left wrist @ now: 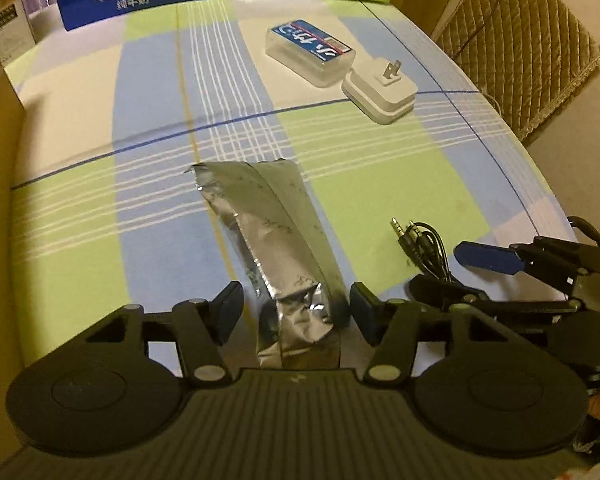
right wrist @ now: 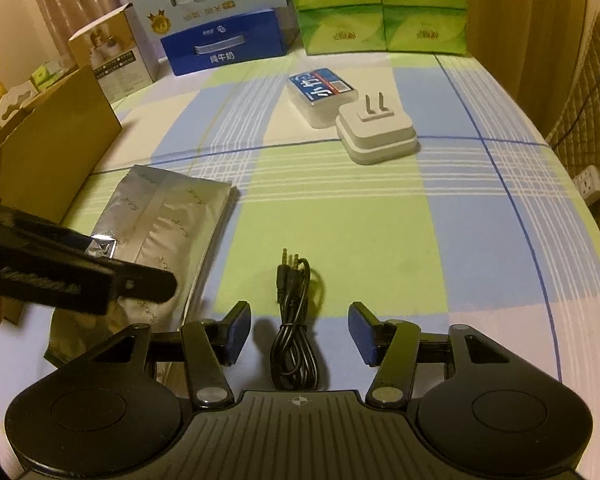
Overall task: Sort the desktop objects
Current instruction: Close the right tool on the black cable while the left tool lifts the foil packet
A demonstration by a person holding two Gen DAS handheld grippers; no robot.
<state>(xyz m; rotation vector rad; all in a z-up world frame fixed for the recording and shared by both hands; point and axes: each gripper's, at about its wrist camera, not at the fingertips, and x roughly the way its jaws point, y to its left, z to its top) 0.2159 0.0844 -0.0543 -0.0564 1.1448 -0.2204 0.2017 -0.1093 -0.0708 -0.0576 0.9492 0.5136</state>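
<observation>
Left wrist: foil pouch (left wrist: pixel 276 248) lies lengthwise between tool (left wrist: pixel 296 312) fingers.

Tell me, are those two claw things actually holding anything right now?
No. The left gripper is open astride the near end of the foil pouch, and the right gripper is open astride the black cable; neither has closed.

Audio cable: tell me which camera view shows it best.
The right wrist view: the audio cable lies whole and centred between the open right gripper fingers. In the left wrist view the right gripper partly hides its coil; only plugs show.
</observation>
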